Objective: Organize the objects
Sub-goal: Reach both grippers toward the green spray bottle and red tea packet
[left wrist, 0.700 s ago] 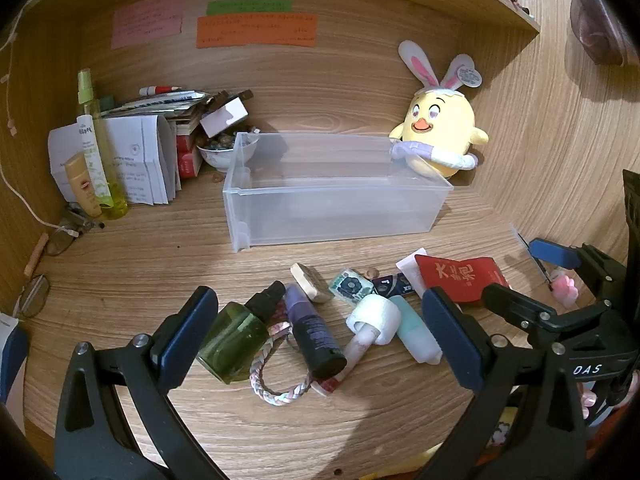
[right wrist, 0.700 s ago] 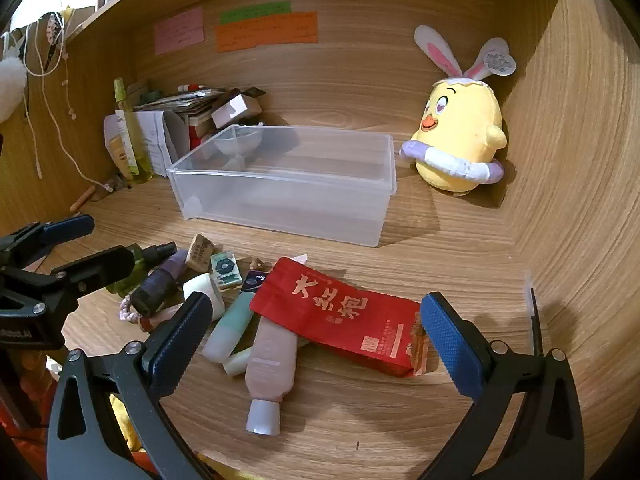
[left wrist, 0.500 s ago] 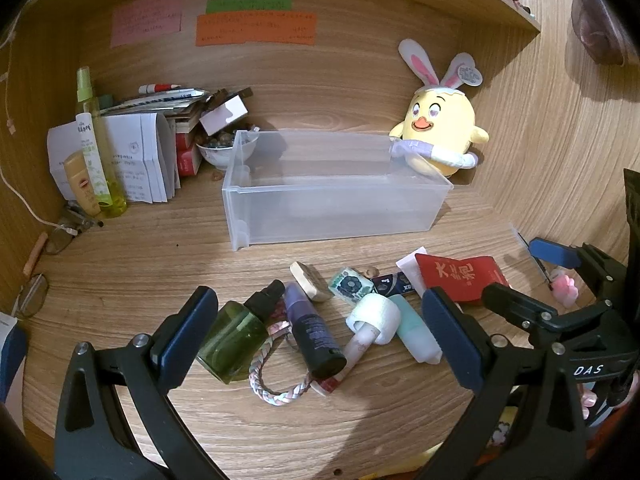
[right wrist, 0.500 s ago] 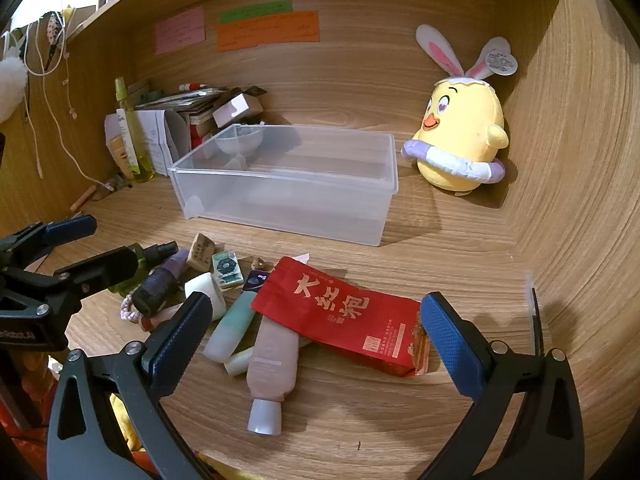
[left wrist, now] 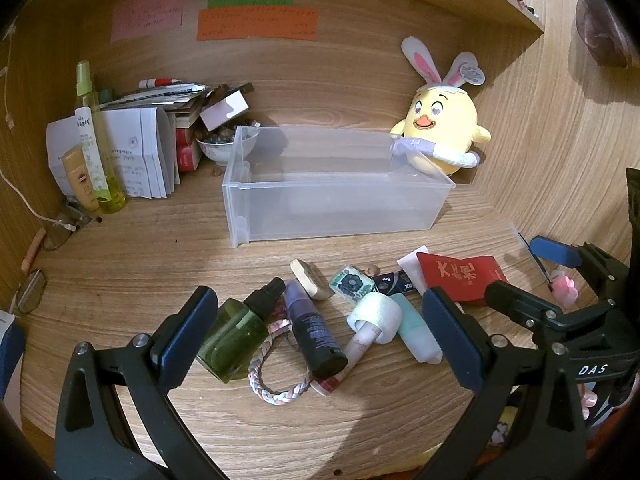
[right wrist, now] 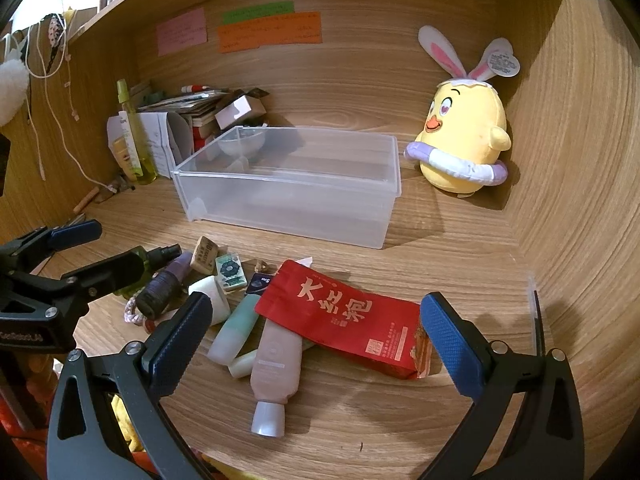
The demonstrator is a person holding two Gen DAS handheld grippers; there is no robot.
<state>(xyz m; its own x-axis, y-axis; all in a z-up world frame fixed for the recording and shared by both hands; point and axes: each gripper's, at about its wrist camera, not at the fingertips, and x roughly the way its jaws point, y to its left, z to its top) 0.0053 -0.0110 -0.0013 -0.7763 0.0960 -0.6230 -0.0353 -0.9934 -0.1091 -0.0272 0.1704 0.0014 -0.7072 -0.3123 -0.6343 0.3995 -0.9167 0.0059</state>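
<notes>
A clear plastic bin (left wrist: 332, 188) (right wrist: 288, 192) stands empty in the middle of the wooden desk. In front of it lies a scatter of small items: a green bottle (left wrist: 232, 336), a dark purple bottle (left wrist: 314, 332), a braided band (left wrist: 276, 384), a white roll (left wrist: 376, 316), a mint tube (left wrist: 416, 336), a red packet (right wrist: 348, 316) and a pink tube (right wrist: 276, 368). My left gripper (left wrist: 320, 336) hovers open above the bottles. My right gripper (right wrist: 316, 340) hovers open above the red packet and pink tube. Neither holds anything.
A yellow chick plush (right wrist: 464, 144) sits at the back right. Papers, boxes, a bowl (left wrist: 224, 144) and a tall yellow spray bottle (left wrist: 94, 140) crowd the back left. Glasses (left wrist: 60, 232) lie by the left wall. Wooden walls close in on both sides.
</notes>
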